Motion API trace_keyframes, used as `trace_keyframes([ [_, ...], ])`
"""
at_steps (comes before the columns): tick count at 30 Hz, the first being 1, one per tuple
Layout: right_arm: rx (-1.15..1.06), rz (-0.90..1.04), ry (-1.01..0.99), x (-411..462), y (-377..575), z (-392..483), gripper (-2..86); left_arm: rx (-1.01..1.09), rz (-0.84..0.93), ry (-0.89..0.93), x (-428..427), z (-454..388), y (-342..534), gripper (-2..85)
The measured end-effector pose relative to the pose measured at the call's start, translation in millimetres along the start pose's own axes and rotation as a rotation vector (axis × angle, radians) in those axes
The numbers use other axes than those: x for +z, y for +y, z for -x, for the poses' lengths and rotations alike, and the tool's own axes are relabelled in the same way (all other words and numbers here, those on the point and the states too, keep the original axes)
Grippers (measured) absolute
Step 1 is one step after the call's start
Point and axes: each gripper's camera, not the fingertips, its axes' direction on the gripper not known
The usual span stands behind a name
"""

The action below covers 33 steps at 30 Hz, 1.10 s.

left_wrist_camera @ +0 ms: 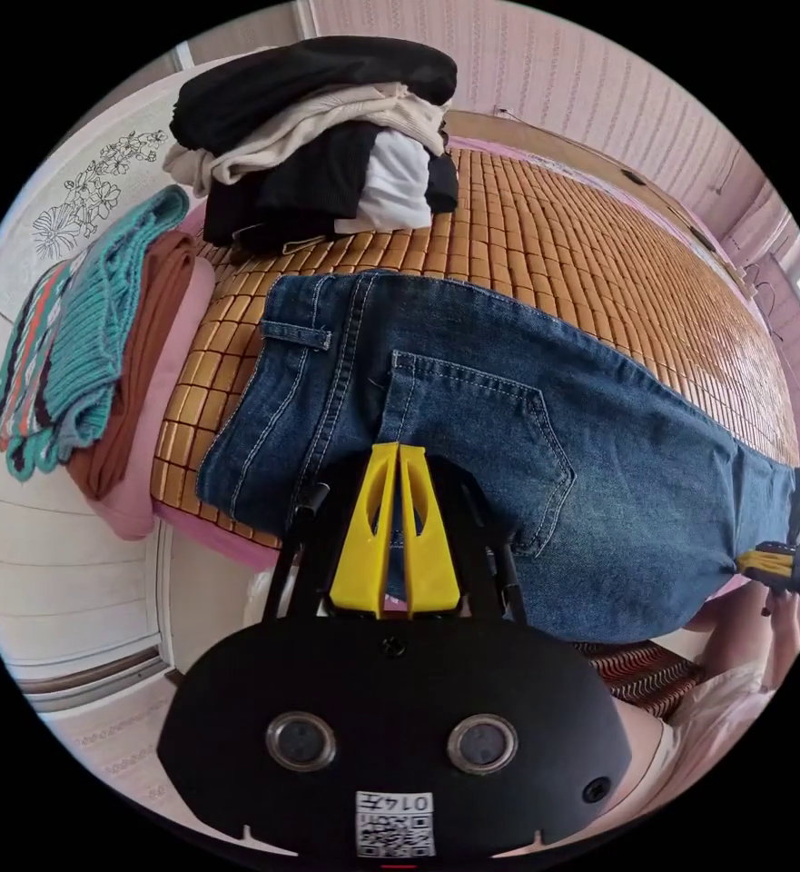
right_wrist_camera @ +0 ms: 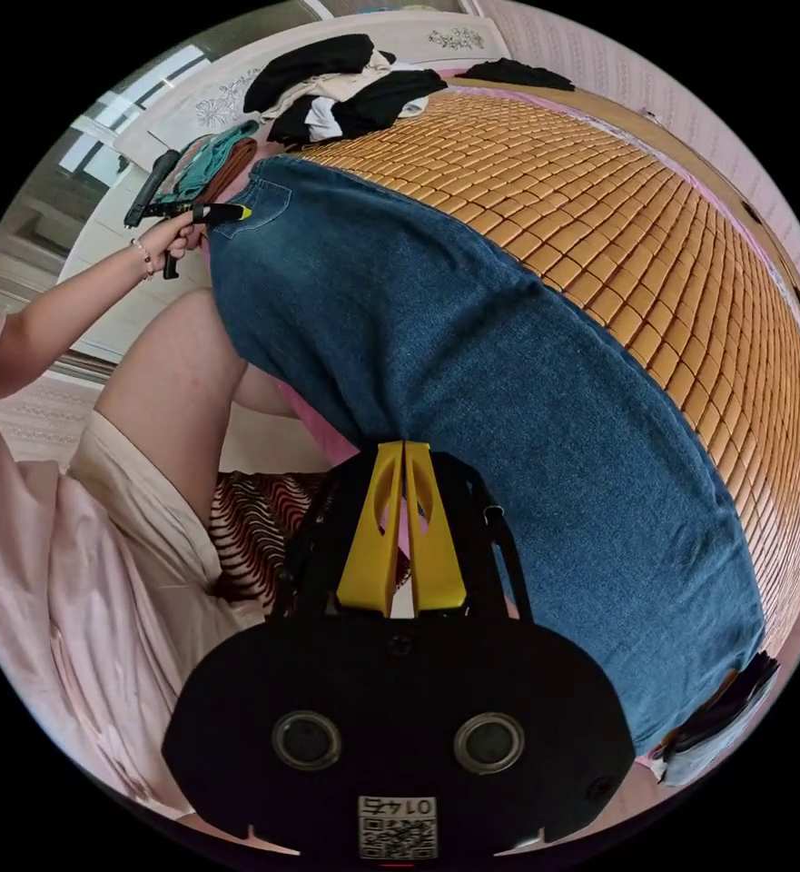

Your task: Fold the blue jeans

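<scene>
Home bedroom: bed with bamboo mat point(left_wrist_camera: 599, 263), headboard point(left_wrist_camera: 82, 200), piled clothes point(left_wrist_camera: 327, 136).

Left gripper view: camera low at near edge of bed, close against waist end of blue jeans point(left_wrist_camera: 472, 427), facing across bamboo mat point(left_wrist_camera: 599, 263) toward heap of clothes point(left_wrist_camera: 327, 136) and wall. Right gripper view: camera at same edge, close to leg part of jeans, looking along denim toward waist. Shared: jeans, mat, clothes heap, folded stack point(left_wrist_camera: 91, 354). Each view catches other gripper far off at opposite end of jeans.
</scene>
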Motion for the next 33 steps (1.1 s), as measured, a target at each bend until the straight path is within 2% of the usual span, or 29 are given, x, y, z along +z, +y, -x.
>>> trace_keyframes([
  [5,-0.132,0.059,0.084,4.0,-40.2,18.8,-0.4,-0.065,-0.042,-0.012,-12.6,3.2,7.0,-1.0],
  [7,-0.128,-0.036,0.086,-12.0,-63.4,14.4,-0.4,0.005,-0.117,-0.063,-35.0,-13.3,14.7,-1.0],
  [9,-0.114,-0.079,0.121,-15.1,-93.9,5.2,-0.4,0.221,-0.218,0.042,-67.6,-63.3,31.5,-1.0],
  [11,-0.082,-0.088,0.225,-0.1,-134.5,-8.4,-0.4,0.38,-0.231,0.177,-79.7,-113.1,46.6,-1.0],
  [12,-0.072,-0.069,0.245,7.2,-143.9,-12.9,-0.4,0.475,-0.207,0.282,-81.0,-148.5,57.6,-1.0],
  [14,-0.057,0.059,0.255,44.7,-171.4,-33.1,-0.5,0.598,-0.169,0.356,-75.1,-196.8,75.3,-0.9],
  [17,-0.012,0.011,0.25,41.0,-183.4,-51.3,-0.5,0.69,-0.016,0.298,-41.8,-240.7,98.0,-0.9],
  [18,0.001,0.014,0.238,40.9,-185.7,-55.1,-0.5,0.7,-0.08,0.295,-44.3,-239.5,106.6,-0.9],
  [23,0.025,-0.005,0.229,22.8,-180.9,-73.9,-0.5,0.706,-0.027,0.312,-50.1,-232.5,101.8,-0.8],
  [25,0.022,-0.012,0.201,10.2,-172.2,-79.6,-0.5,0.69,-0.101,0.319,-65.9,-229.2,100.5,-0.8],
  [27,0.011,0.022,0.182,8.6,-168.8,-84.3,-0.5,0.711,-0.145,0.427,-81.9,-241.5,96.3,-0.8],
  [29,-0.018,0.148,0.221,31.8,-172.4,-90.5,-0.5,0.736,-0.168,0.473,-82.2,-262.1,94.7,-0.8],
  [30,-0.028,0.138,0.236,33.4,-172.1,-90.9,-0.5,0.759,-0.163,0.464,-75.6,-277.4,95.2,-0.8],
  [31,-0.059,0.142,0.26,31.9,-170.3,-91.9,-0.5,0.772,-0.148,0.452,-70.5,-284.9,95.9,-0.8],
  [33,-0.083,0.175,0.265,28.6,-170.3,-98.1,-0.5,0.894,0.044,0.422,-45.9,-313.2,104.7,-0.9],
])
